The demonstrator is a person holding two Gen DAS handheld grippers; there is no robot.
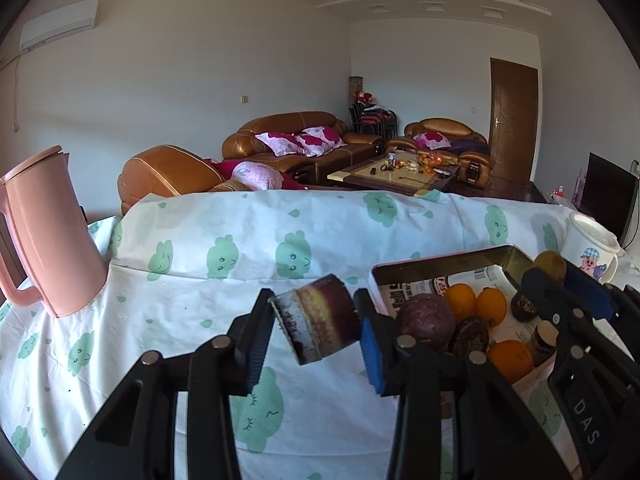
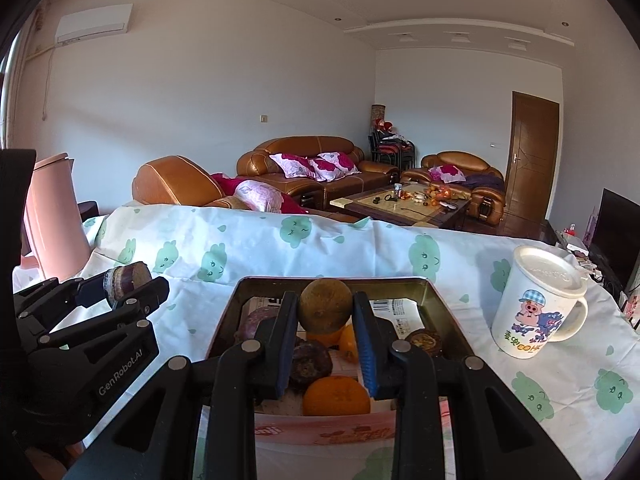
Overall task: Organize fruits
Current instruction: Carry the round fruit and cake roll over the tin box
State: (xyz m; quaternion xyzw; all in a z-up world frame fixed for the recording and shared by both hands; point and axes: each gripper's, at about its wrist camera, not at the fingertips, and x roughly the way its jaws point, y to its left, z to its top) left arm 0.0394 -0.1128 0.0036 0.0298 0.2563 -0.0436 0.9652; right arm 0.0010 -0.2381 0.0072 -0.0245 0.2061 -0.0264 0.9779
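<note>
My left gripper [image 1: 316, 324] is shut on a short purple sugarcane piece [image 1: 320, 320] and holds it above the cloth, left of the metal tin [image 1: 440, 268]. It also shows in the right wrist view [image 2: 124, 282]. My right gripper [image 2: 325, 312] is shut on a brown round fruit [image 2: 325, 310] and holds it above the tin [image 2: 444, 304]. In the left wrist view the right gripper [image 1: 552, 276] is over the tin's far right. The tin holds oranges [image 2: 336, 398], a purple fruit [image 1: 426, 320] and dark dried fruits [image 2: 310, 362] on newspaper.
A pink jug [image 1: 48, 232] stands at the far left of the table. A white lidded mug [image 2: 536, 304] with a cartoon pig stands right of the tin. The cloth [image 1: 240, 248] with green prints covers the table. Sofas and a coffee table lie beyond.
</note>
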